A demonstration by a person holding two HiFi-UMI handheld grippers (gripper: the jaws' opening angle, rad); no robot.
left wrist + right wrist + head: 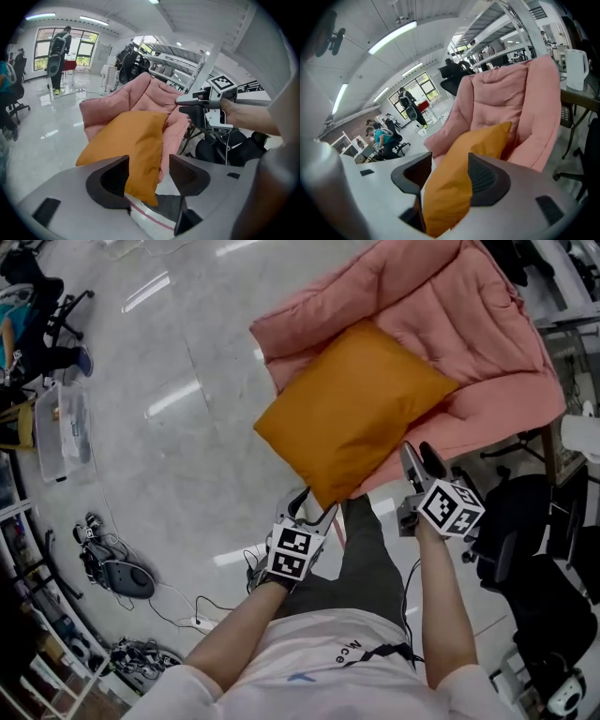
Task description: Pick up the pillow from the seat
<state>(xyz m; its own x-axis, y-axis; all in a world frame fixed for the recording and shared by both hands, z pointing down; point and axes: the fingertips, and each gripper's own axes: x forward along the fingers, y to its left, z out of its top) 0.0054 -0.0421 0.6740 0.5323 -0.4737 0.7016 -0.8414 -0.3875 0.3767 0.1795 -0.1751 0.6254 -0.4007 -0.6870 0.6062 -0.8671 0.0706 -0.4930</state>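
- The left gripper, lower centre of the left gripper view: its jaws stand apart. The hanging lower corner of the pillow lies in the gap, with bare space on either side, and neither jaw presses on it.
- The right gripper, lower centre of the right gripper view: its jaws are likewise spread. The pillow's near edge fills most of the gap. The right-hand jaw sits just beside the fabric or brushes it, and no pinch is evident.
- Head view, lower centre: the two grippers flank the pillow's near corner, one on each side, and both point up the frame toward the seat.
- Step in hand, as judged: setting up the grasp. The jaws are placed about the pillow but not closed, and the pillow lies unlifted.
- Next move, as judged: both pairs of jaws need to close deep enough to take a fold of cover and filling, not only the thin seam. Both hands should then rise together, so the soft body neither swings nor slips from one side.
- The pillow: square, plump, orange-mustard, with a smooth cover that is lightly creased. It lies diamond-wise at the centre of the head view.
- Its place: on the seat of the pink chair, a quilted pink armchair at the upper right of the head view. The lowest corner overhangs the seat's front edge.
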